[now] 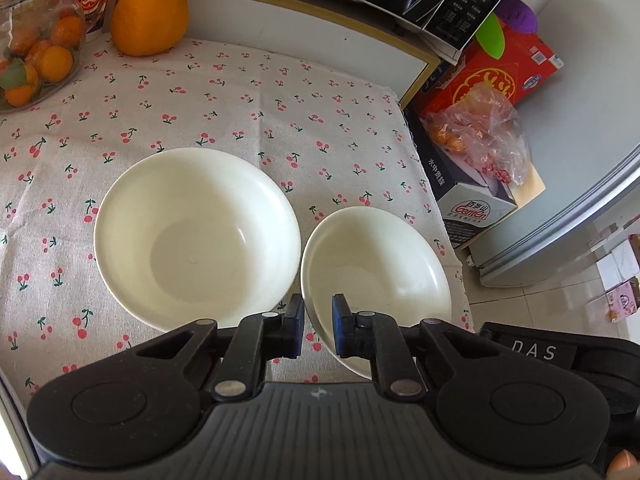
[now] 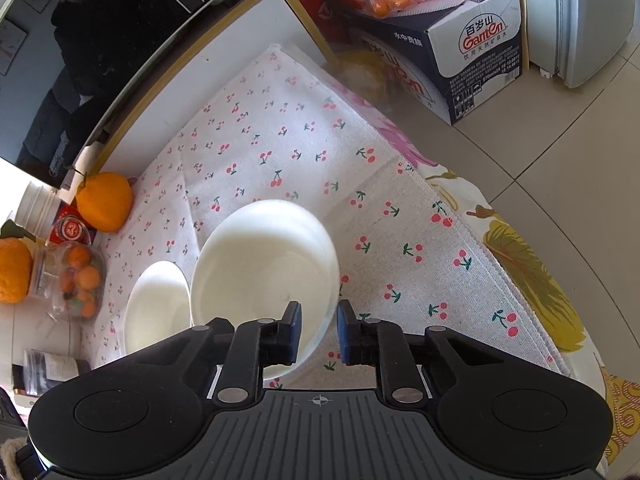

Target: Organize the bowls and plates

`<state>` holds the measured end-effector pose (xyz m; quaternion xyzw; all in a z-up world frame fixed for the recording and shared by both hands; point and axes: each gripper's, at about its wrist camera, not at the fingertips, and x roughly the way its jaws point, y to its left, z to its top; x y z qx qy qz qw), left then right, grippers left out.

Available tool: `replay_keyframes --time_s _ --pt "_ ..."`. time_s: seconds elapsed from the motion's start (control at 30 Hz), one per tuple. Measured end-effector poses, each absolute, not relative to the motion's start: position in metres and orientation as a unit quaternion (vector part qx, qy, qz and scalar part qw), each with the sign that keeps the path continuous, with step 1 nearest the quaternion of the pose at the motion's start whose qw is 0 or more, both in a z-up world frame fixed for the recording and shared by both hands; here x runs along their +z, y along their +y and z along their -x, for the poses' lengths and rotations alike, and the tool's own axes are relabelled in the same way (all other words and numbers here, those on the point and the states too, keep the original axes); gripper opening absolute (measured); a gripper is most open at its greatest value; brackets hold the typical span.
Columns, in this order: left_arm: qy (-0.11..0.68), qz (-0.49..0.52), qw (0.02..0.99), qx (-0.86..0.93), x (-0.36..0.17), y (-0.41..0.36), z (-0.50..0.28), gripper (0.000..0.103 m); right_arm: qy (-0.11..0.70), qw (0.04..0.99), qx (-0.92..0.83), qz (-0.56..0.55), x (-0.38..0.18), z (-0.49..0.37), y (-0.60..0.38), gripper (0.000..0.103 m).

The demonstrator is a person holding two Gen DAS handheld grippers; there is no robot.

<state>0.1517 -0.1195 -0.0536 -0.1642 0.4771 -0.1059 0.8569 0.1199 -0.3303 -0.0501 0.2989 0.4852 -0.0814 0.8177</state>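
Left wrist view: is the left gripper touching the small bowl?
Touching. The left wrist view shows it: the left gripper has its jaws shut across the near rim of the small bowl, one jaw inside the bowl and one outside.

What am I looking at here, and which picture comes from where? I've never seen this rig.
There is no robot arm. A person holds a two-finger clamp in each hand, each with a camera looking along its fingers. The left wrist view shows the left gripper closed on the rim of the smaller bowl, beside a larger bowl. The right wrist view shows the right gripper closed on the rim of the nearer bowl. Underneath is a cherry-print cloth, with an orange behind.
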Motion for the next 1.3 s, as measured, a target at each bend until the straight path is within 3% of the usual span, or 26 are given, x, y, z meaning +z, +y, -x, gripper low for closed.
replay_keyframes --time_s 0.1,1.3 --pt "0.469 0.159 0.862 -0.105 -0.051 -0.12 -0.149 0.009 0.474 0.827 -0.087 -0.289 -0.046 -0.117 -0.327 0.012" --pt "0.387 0.185 0.897 -0.109 0.005 -0.094 -0.095 0.009 0.37 0.906 0.011 -0.206 0.008 -0.082 -0.29 0.013"
